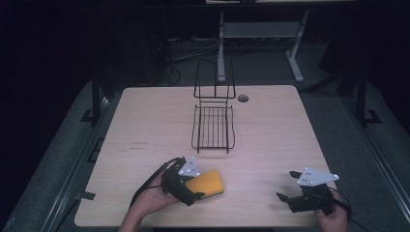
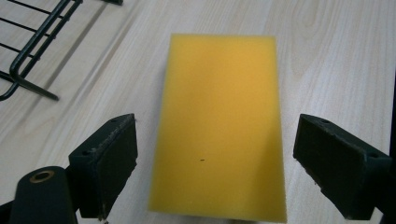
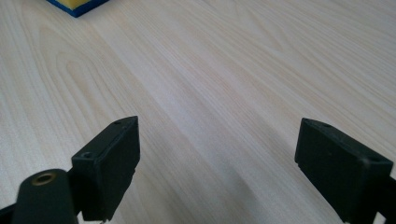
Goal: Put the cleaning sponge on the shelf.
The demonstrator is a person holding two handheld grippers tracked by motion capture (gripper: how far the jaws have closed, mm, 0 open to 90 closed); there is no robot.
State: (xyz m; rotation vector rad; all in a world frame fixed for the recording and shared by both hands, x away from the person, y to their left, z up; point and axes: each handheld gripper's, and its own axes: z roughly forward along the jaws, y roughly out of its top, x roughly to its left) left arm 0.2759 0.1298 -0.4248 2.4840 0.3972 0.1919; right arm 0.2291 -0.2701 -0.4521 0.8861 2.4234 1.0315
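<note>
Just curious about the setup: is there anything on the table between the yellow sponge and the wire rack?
No. In the high view, only bare wood lies between the sponge and the rack; the left gripper view shows the same.

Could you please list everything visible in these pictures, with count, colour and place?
sponge: one, yellow with a blue underside, flat on the near left of the table, between the open jaws of the left gripper
wire rack: one, black, at the table's middle, toward the far edge
table: one, pale wood, with a round hole near its far edge
left gripper: one, black, open around the sponge, held in the left hand
right gripper: one, black, open over bare table, near right, held in the right hand
</note>
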